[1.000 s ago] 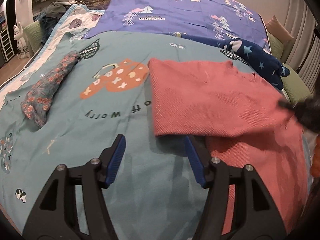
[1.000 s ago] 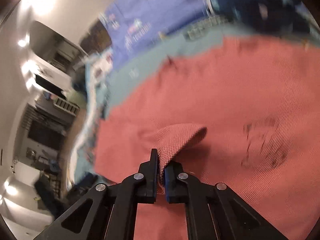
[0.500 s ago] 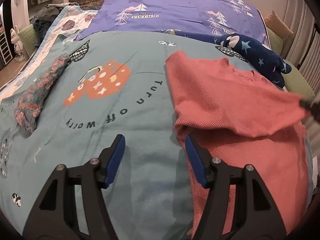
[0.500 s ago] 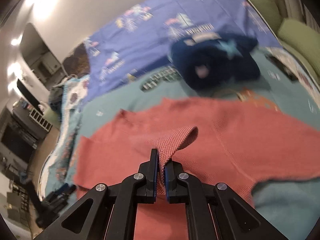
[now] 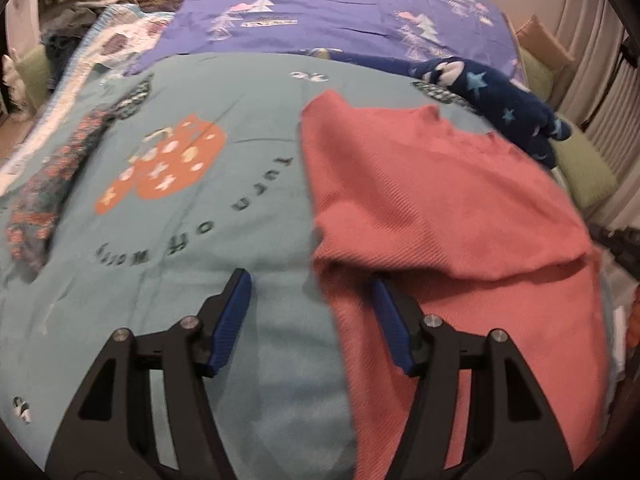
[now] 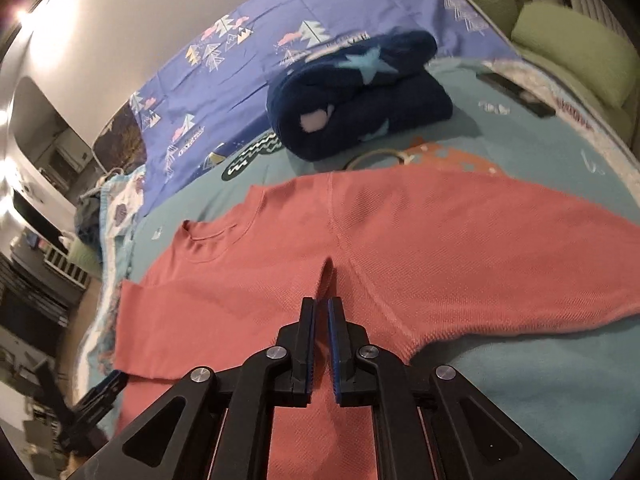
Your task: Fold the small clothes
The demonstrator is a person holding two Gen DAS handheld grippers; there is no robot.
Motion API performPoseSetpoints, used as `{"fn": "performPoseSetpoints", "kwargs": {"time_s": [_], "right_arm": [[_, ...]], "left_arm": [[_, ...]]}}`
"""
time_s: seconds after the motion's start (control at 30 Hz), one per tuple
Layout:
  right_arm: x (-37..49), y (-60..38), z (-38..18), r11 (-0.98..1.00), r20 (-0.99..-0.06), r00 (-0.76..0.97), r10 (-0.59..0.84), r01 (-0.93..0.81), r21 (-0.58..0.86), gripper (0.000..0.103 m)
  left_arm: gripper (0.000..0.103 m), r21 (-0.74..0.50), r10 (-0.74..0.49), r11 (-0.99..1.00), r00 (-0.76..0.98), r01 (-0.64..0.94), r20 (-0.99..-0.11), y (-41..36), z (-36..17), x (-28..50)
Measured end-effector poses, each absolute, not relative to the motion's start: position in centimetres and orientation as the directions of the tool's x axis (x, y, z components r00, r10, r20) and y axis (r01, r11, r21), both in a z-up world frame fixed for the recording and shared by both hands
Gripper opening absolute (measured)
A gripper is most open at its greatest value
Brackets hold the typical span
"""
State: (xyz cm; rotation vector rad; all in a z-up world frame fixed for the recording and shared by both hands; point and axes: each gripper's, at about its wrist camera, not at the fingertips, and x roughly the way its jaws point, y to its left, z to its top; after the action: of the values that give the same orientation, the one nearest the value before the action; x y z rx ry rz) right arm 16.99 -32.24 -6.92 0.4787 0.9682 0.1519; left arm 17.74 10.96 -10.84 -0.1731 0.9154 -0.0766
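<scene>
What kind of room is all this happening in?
Most likely a bedroom: clothes lie on a bed with a teal printed cover, a purple tree-patterned sheet beyond it, and green pillows along the side.

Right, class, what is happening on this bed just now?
A person is folding a pink sweater on a teal blanket. The right gripper is shut on a pinch of the sweater. The left gripper is open, straddling the sweater's edge. A navy bundle lies beyond.
</scene>
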Motion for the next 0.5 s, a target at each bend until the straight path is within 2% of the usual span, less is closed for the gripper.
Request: {"fn": "performPoseSetpoints", "kwargs": {"time_s": [0.03, 0.07, 0.17, 0.23, 0.3, 0.33, 0.37, 0.5], "right_arm": [[17.2, -32.3, -7.2, 0.875, -0.753, 0.553, 0.356, 0.085, 0.476, 0.024], [17.3, -32.3, -7.4, 0.870, -0.752, 0.546, 0.369, 0.083, 0.486, 0.033], [18.7, -31.5, -7.9, 0.875, -0.761, 0.523, 0.384, 0.057, 0.481, 0.046], [20.1, -30.5, -8.4, 0.873, -0.770, 0.493, 0.405, 0.041, 0.486, 0.051], [21.3, -29.4, -9.2, 0.868, -0.778, 0.463, 0.424, 0.038, 0.496, 0.051], [21.9, -28.6, -9.3, 0.873, -0.781, 0.463, 0.420, 0.028, 0.487, 0.039], [22.1, -28.2, -9.2, 0.879, -0.782, 0.467, 0.412, 0.024, 0.477, 0.004], [20.5, -28.7, -6.4, 0.893, -0.716, 0.609, 0.340, 0.029, 0.449, 0.003]], "left_arm": [[0.037, -0.210, -0.180, 0.977, 0.603, 0.022, -0.777, 10.8, -10.7, 18.1], [0.030, -0.224, -0.203, 0.974, 0.592, 0.039, -0.780, 10.5, -10.8, 18.3], [0.030, -0.197, -0.190, 0.979, 0.581, 0.052, -0.792, 9.8, -10.8, 19.1], [0.029, -0.187, -0.183, 0.981, 0.580, 0.053, -0.794, 9.5, -10.8, 19.5], [0.004, -0.165, -0.159, 0.985, 0.595, 0.045, -0.788, 9.3, -10.7, 19.8], [0.005, -0.124, -0.119, 0.992, 0.608, 0.035, -0.785, 9.3, -10.5, 19.9], [0.005, -0.087, -0.084, 0.996, 0.628, 0.027, -0.774, 9.3, -10.1, 19.8], [0.005, 0.022, -0.015, 0.999, 0.706, 0.042, -0.708, 9.5, -8.3, 18.9]]}}
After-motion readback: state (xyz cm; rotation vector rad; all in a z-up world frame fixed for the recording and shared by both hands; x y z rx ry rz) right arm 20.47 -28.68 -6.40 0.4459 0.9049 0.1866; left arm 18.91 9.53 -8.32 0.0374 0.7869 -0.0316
